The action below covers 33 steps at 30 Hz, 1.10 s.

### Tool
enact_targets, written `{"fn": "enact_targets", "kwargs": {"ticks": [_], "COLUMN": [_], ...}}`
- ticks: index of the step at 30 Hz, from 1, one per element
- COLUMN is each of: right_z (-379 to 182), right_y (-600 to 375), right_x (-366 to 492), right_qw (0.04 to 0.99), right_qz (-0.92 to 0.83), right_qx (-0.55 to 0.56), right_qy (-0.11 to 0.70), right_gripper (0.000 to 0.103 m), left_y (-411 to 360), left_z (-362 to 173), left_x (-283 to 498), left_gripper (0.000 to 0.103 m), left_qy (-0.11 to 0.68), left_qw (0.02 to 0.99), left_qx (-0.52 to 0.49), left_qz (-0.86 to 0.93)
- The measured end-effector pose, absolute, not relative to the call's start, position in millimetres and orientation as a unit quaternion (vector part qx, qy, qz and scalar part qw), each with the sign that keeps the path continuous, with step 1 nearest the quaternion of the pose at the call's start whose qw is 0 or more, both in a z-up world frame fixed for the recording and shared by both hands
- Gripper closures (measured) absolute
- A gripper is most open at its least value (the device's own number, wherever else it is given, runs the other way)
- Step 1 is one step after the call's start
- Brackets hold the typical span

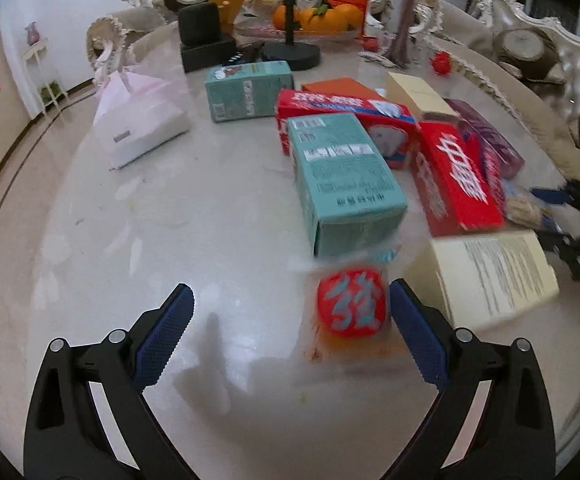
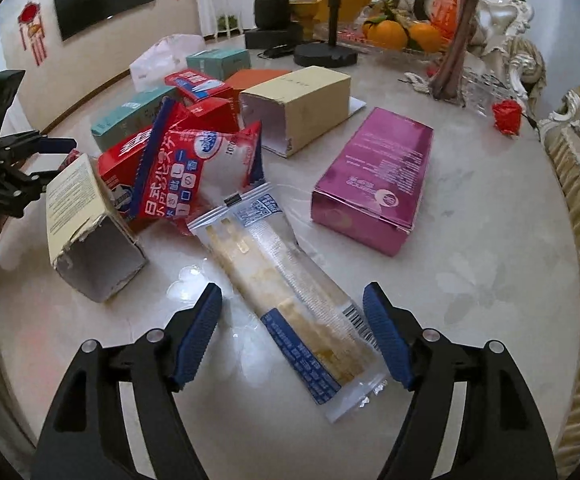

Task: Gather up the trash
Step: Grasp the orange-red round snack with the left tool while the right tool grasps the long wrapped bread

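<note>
While both sets of jaws stand spread, the right gripper (image 2: 291,334) straddles a clear snack wrapper (image 2: 290,300); the left gripper (image 1: 291,334) nears a small red packet (image 1: 351,304) on the marble table (image 1: 170,220).

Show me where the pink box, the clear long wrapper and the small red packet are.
pink box (image 2: 385,160), right wrist view, on its top face
clear long wrapper (image 2: 290,292), right wrist view, on its middle
small red packet (image 1: 351,304), left wrist view, on its printed front
</note>
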State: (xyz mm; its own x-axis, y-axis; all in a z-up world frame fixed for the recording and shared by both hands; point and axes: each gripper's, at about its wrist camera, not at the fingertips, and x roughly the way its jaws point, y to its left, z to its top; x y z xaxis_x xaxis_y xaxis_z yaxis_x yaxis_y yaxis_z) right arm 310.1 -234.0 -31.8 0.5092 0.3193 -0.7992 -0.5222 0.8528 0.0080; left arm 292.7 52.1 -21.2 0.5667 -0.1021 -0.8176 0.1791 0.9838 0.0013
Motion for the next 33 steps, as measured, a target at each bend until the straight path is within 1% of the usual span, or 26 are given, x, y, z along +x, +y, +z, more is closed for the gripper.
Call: {"fn": "enact_targets", "kwargs": {"ticks": [4, 6, 8, 9, 10, 11, 13, 17, 25, 29, 33], "right_z": [-32, -32, -32, -31, -30, -29, -28, -20, -4, 9, 7], "right_y": [-229, -225, -223, -222, -221, -221, -221, -228, -260, -279, -287], "right_x": [316, 317, 316, 313, 310, 305, 298, 286, 260, 203, 106], "right_qw": [0.863, 0.863, 0.864, 0.865, 0.866, 0.868, 0.869, 0.881, 0.886, 0.888, 0.889], "right_qz": [0.236, 0.238, 0.245, 0.243, 0.239, 0.230, 0.226, 0.217, 0.236, 0.253, 0.274], "right_qx": [-0.114, -0.115, -0.115, -0.115, -0.115, -0.120, -0.118, -0.054, 0.098, 0.130, 0.142], "right_qy": [0.432, 0.430, 0.425, 0.423, 0.423, 0.424, 0.425, 0.416, 0.386, 0.360, 0.339], "right_gripper": [0.034, 0.036, 0.042, 0.049, 0.061, 0.064, 0.070, 0.074, 0.075, 0.075, 0.075], "left_y": [49, 46, 47, 48, 50, 53, 58, 67, 79, 72, 57], "left_z": [-31, -37, -36, -34, -32, -29, -28, -26, -10, 8, 20], "left_x": [301, 299, 295, 294, 293, 291, 289, 284, 249, 202, 126], "left_gripper": [0.008, 0.009, 0.017, 0.029, 0.052, 0.062, 0.062, 0.063, 0.063, 0.063, 0.063], "left_qy": [0.468, 0.465, 0.460, 0.458, 0.456, 0.453, 0.452, 0.447, 0.419, 0.381, 0.352], "left_qw": [0.880, 0.882, 0.885, 0.886, 0.887, 0.890, 0.891, 0.892, 0.899, 0.910, 0.916], "left_qx": [0.034, 0.047, 0.044, 0.043, 0.040, 0.037, 0.017, -0.024, -0.081, -0.092, -0.088], "left_qz": [-0.070, -0.066, -0.064, -0.061, -0.054, -0.047, -0.044, -0.062, -0.098, -0.132, -0.173]}}
